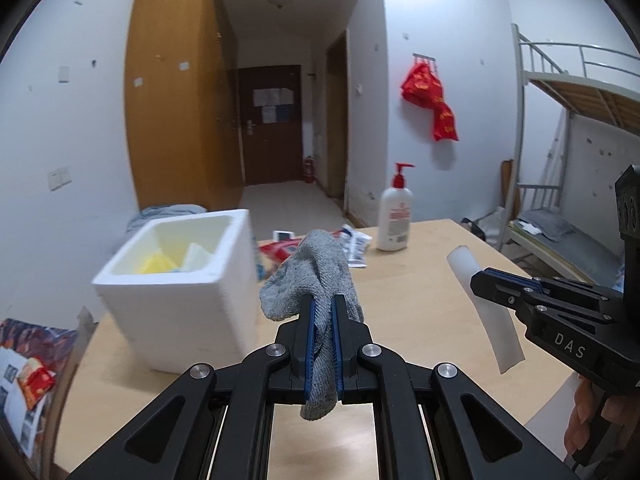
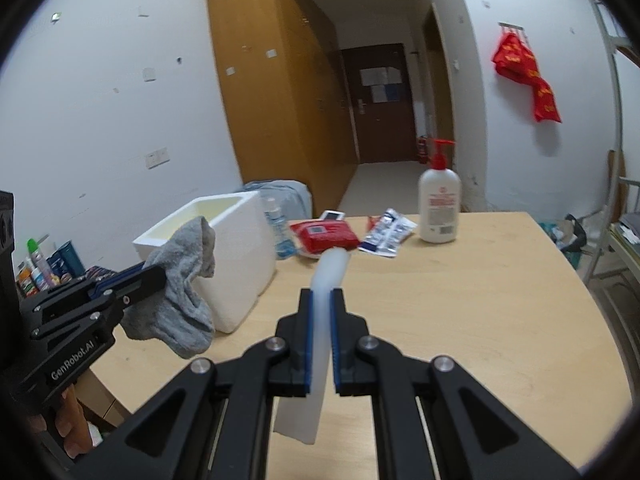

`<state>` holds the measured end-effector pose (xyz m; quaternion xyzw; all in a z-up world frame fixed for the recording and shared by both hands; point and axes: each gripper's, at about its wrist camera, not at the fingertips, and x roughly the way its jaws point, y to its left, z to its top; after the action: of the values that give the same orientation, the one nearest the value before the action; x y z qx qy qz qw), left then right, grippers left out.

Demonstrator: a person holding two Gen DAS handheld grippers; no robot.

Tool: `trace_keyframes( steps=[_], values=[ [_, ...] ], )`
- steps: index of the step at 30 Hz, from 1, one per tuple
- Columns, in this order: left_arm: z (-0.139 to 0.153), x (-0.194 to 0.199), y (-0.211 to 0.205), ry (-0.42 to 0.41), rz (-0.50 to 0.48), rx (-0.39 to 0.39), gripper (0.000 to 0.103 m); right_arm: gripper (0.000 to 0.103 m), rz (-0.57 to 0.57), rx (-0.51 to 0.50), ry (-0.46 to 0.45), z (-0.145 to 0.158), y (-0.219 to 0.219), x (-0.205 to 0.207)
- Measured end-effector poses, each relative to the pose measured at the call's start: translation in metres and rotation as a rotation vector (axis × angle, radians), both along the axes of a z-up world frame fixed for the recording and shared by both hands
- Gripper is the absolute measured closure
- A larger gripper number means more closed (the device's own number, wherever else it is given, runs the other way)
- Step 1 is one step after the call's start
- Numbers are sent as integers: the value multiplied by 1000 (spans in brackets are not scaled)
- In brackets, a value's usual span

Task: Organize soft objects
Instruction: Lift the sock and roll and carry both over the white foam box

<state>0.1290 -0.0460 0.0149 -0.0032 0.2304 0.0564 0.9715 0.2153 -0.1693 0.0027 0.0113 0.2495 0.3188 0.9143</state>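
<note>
Left-wrist view showed the left tool (image 1: 324, 312) pinching a grey sock (image 1: 316, 268) above the surface (image 1: 420, 280), near the white foam box (image 1: 180, 280). Right-wrist view showed the right tool (image 2: 320, 308) clamped on a white foam strip (image 2: 326, 280). Each piece probably needed carrying over the box's opening before release.

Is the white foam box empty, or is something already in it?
Not empty. The white foam box is open-topped, and a yellow item plus a pale piece lie inside.
</note>
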Motion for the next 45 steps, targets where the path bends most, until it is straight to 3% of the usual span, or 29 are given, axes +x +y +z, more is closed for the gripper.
trace_keyframes(
  steps=[18, 27, 45],
  values=[
    [7, -66, 68, -40, 213, 16, 95, 93, 243, 12, -44, 9, 86, -30],
    [3, -91, 97, -38, 306, -14, 95, 93, 338, -2, -59, 11, 120, -43],
    [-2, -83, 108, -34, 309, -41, 95, 93, 325, -22, -58, 15, 126, -36]
  ],
)
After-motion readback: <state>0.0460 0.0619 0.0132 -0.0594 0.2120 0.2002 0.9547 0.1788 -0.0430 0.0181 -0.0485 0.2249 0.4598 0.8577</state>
